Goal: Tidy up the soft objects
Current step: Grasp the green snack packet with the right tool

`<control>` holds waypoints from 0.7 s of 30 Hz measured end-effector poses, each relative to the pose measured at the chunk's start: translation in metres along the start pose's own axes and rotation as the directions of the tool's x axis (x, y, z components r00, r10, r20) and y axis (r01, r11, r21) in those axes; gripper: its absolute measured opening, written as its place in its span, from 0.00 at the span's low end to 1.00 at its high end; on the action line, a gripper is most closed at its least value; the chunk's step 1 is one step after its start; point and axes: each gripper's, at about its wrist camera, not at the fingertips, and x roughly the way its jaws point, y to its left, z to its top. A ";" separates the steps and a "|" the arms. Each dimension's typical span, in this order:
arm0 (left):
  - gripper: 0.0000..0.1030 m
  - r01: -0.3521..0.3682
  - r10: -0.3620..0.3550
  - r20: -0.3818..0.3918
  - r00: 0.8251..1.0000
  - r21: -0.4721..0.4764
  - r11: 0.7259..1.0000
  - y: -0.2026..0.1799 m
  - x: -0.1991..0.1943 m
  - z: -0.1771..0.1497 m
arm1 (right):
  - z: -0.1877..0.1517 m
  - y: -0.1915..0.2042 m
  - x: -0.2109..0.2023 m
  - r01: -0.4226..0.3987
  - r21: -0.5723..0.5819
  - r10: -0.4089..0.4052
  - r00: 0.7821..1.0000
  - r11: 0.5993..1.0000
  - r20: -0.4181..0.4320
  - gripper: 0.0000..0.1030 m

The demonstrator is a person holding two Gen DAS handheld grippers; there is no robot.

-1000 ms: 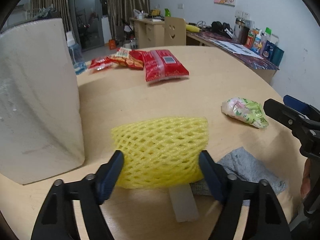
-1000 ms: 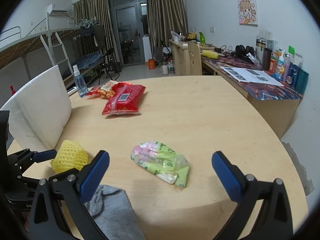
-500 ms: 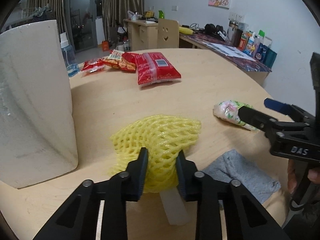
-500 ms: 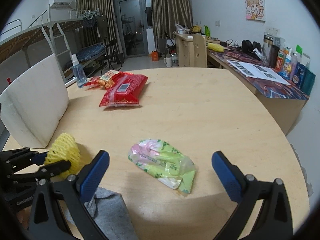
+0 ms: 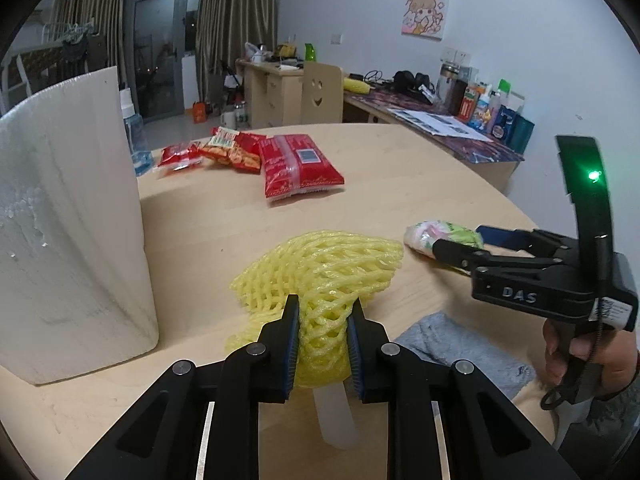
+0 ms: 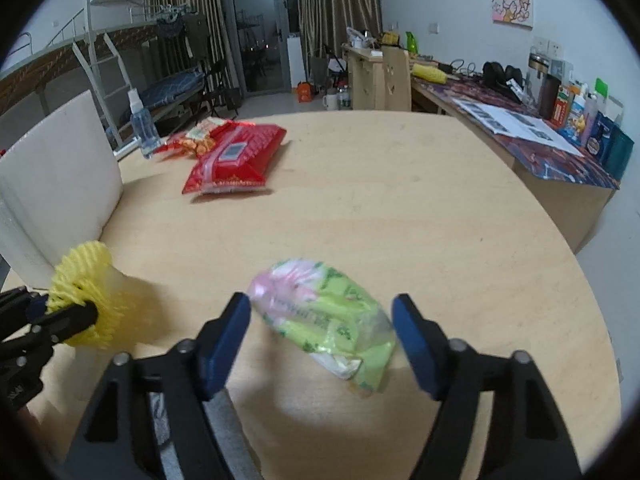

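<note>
Left claw (image 5: 322,340) pinches the yellow foam fruit net (image 5: 320,268); right claw (image 6: 320,328), spread, straddles the green-pink packet (image 6: 324,316) near the counter's (image 6: 400,200) front edge.

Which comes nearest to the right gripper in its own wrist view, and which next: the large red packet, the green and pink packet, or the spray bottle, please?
From the right gripper:
1. Green and pink packet, between its open fingers.
2. Large red packet, ahead, left of centre on the table.
3. Spray bottle, farthest, at the far left edge.

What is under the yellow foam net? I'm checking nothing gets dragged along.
A translucent white strip pokes out beneath the net, clamped by the left gripper. The rest is hidden.
</note>
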 end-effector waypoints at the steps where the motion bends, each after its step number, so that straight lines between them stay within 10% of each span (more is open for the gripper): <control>1: 0.22 0.002 -0.002 0.005 1.000 0.000 1.000 0.000 -0.001 0.000 | 0.000 0.000 0.001 0.002 -0.001 -0.002 1.000 1.000 -0.006 0.65; 8: 0.22 0.015 -0.016 0.039 0.999 0.013 1.000 -0.001 -0.008 0.001 | -0.003 0.002 0.000 -0.029 -0.007 0.029 1.000 1.000 -0.010 0.25; 21: 0.22 0.016 -0.017 0.058 0.998 0.010 1.000 0.000 -0.015 -0.002 | -0.005 0.002 -0.019 -0.055 -0.001 0.055 0.997 0.998 0.049 0.20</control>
